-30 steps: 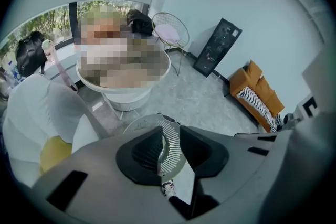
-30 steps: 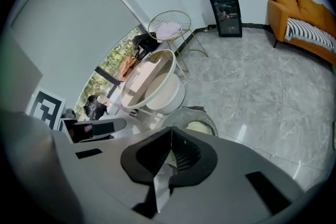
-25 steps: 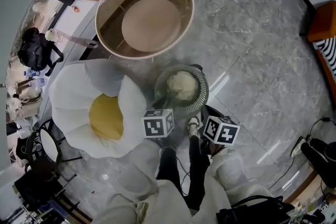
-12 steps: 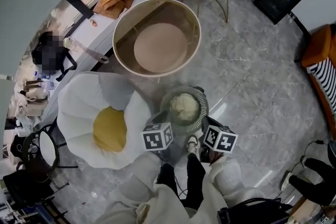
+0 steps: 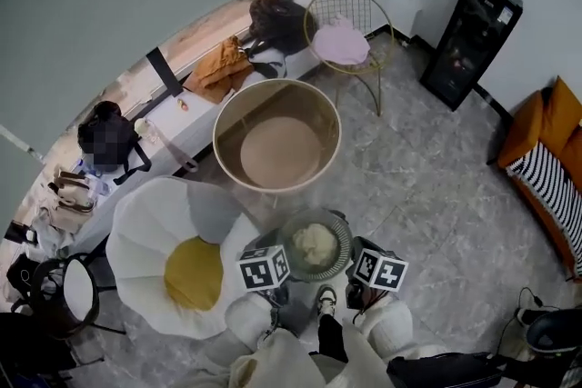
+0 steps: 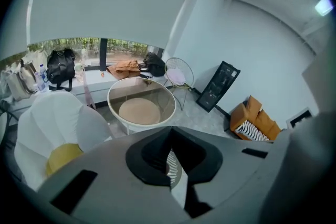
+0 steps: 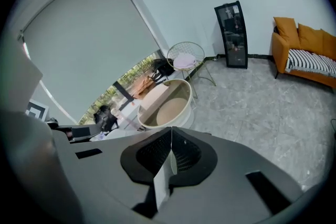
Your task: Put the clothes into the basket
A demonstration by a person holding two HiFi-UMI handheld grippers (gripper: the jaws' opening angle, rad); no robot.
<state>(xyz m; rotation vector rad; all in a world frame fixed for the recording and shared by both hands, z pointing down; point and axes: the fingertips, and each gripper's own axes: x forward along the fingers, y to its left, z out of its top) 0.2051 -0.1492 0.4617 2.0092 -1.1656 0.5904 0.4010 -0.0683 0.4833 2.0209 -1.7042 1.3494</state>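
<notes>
Cream clothes (image 5: 314, 243) lie in the grey basket (image 5: 343, 227), both grippers shut and empty.

Head view: the basket sits lower and smaller than a second ago. The wire chair (image 5: 348, 23), black cabinet (image 5: 469, 39) and orange sofa (image 5: 544, 127) now show beyond the round table (image 5: 277, 136). The left gripper (image 5: 265, 268) and right gripper (image 5: 380, 270) flank the basket's near rim. Left gripper view: the jaws have just closed together with nothing between them, and the table and white-and-yellow seat (image 6: 50, 128) lie beyond. Right gripper view: the jaws meet, empty, above bare floor.
</notes>
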